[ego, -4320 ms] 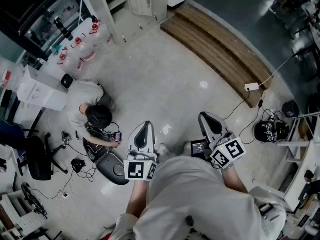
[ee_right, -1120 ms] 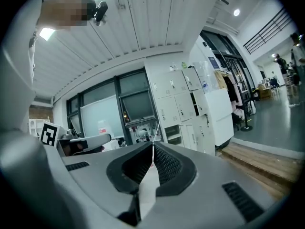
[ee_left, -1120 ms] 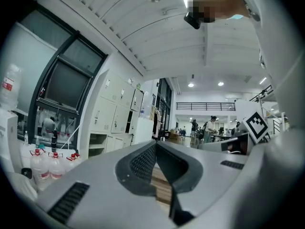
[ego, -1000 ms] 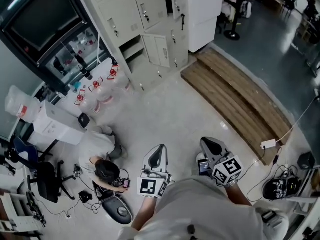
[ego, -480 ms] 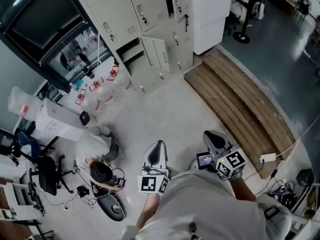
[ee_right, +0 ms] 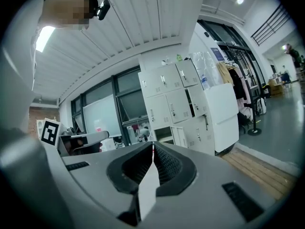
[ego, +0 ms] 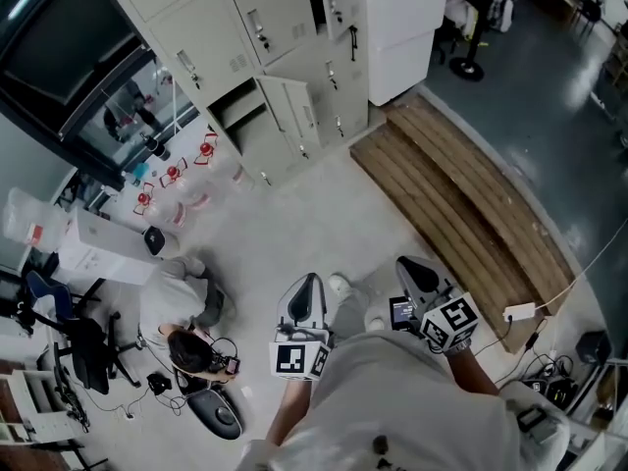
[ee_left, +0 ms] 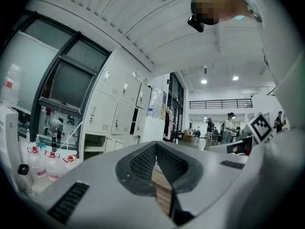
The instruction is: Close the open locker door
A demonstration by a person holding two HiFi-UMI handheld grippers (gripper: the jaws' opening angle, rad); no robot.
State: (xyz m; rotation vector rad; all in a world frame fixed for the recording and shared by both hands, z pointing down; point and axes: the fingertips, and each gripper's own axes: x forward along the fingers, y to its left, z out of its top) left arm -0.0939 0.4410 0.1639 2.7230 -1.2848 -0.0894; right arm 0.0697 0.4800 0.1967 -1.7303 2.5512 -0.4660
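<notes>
Locker door (ego: 294, 116) hangs open, lower-left than before; left claw (ego: 306, 283) and right claw (ego: 412, 268) shut, empty.

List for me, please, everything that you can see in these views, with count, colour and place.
lockers: one bank, cream, along the wall at the top
open locker door: one, cream, low in the bank, swung outward
cabinet: one, white, right of the lockers
wooden planks: one strip, brown, on the floor by the cabinet
bottles: several, clear with red tops, left of the lockers
person on the floor: one, pale top, lower left
office chair: one, black, far left
power strip: one, white, lower right
left gripper: one, grey, jaws together, empty
right gripper: one, grey, jaws together, empty
</notes>
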